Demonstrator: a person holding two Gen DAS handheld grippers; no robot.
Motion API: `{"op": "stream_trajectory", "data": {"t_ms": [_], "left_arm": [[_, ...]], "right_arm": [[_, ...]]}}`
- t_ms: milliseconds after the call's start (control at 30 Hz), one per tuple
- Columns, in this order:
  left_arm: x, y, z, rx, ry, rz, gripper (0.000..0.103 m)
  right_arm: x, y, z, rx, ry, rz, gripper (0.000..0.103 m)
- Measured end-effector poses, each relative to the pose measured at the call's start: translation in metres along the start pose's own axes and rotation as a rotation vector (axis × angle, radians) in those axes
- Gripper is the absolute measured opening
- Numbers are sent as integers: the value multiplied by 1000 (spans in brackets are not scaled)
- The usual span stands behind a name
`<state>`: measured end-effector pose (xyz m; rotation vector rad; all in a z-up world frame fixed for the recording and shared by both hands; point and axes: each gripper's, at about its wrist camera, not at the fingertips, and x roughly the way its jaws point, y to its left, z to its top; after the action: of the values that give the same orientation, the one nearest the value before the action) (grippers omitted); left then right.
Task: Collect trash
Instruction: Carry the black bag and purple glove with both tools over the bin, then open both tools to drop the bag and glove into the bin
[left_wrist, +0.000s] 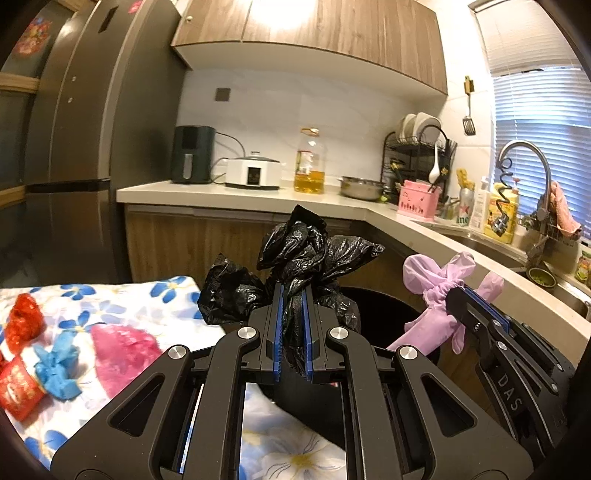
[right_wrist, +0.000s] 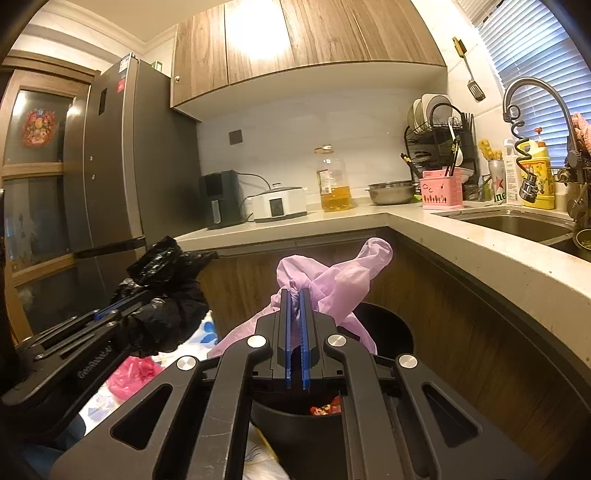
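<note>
On the flowery cloth (left_wrist: 122, 295) at the left lie a red wrapper (left_wrist: 22, 321), a blue scrap (left_wrist: 55, 369) and a pink bag (left_wrist: 125, 347). The left claw (left_wrist: 293, 295) squeezes a crumpled black bag (left_wrist: 295, 251), held up in the air. Below sits the black bin (right_wrist: 384, 328). The right claw (right_wrist: 294, 295) pinches a light purple bag (right_wrist: 332, 277) above the bin.

A grey refrigerator (right_wrist: 110, 158) stands at the left end of the countertop (right_wrist: 424, 225). On the countertop, from left to right: a dark air fryer (left_wrist: 193, 154), a white cooker (left_wrist: 254, 171), an oil bottle (left_wrist: 309, 162), a steel bowl (left_wrist: 361, 187) and a pink utensil holder (left_wrist: 417, 197). A dish rack (right_wrist: 439, 144) stands behind the holder. A faucet (right_wrist: 535, 107) arches over the sink (right_wrist: 517, 223).
</note>
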<state>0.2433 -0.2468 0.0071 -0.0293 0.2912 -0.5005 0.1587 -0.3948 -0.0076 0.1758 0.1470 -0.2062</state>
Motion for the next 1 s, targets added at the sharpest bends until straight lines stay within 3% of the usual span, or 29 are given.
{"op": "stream_trajectory", "data": {"t_ms": [533,1000], "left_arm": [[49,-17,-6,4,56,-51,8],[69,-15,-13,4,73,-73,9]], "right_arm": [[24,-23,-1,11,13,-23,5],[41,-33,-4,28,30,-16,6]]}}
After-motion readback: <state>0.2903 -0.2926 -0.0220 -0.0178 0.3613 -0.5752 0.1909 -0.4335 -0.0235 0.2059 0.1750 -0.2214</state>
